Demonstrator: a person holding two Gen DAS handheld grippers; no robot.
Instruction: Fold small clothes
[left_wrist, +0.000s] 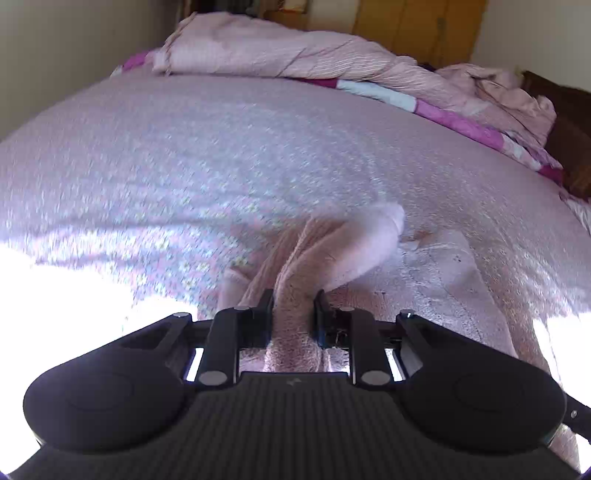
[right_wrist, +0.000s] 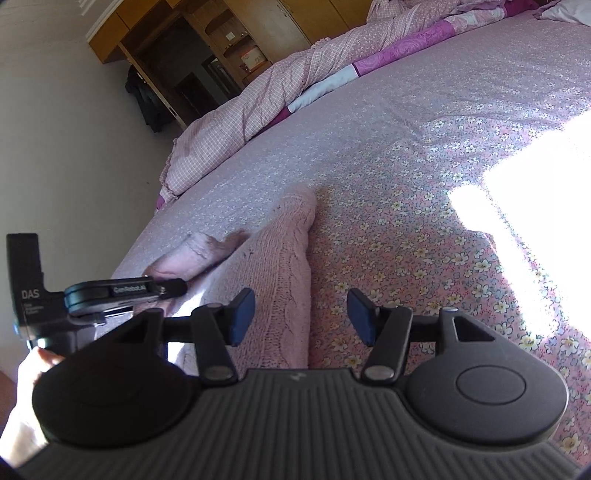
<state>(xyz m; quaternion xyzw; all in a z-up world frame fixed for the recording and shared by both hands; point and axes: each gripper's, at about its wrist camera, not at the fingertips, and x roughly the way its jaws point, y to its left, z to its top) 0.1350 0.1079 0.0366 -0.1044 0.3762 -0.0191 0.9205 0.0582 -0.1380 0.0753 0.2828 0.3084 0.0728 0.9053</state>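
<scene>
Pink knit garment (right_wrist: 284, 280) on flowered bedsheet (right_wrist: 424, 221), rumpled quilt (right_wrist: 258, 107) beyond

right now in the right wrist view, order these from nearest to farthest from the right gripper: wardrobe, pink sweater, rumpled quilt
1. pink sweater: lies under the right gripper, partly between its open jaws, toward the left one.
2. rumpled quilt: heaped along the far edge of the bed, upper middle.
3. wardrobe: against the wall behind the quilt, top of the view.

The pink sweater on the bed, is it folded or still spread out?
Not folded. The sweater lies spread on the bed, one sleeve bunched in the left gripper.
</scene>
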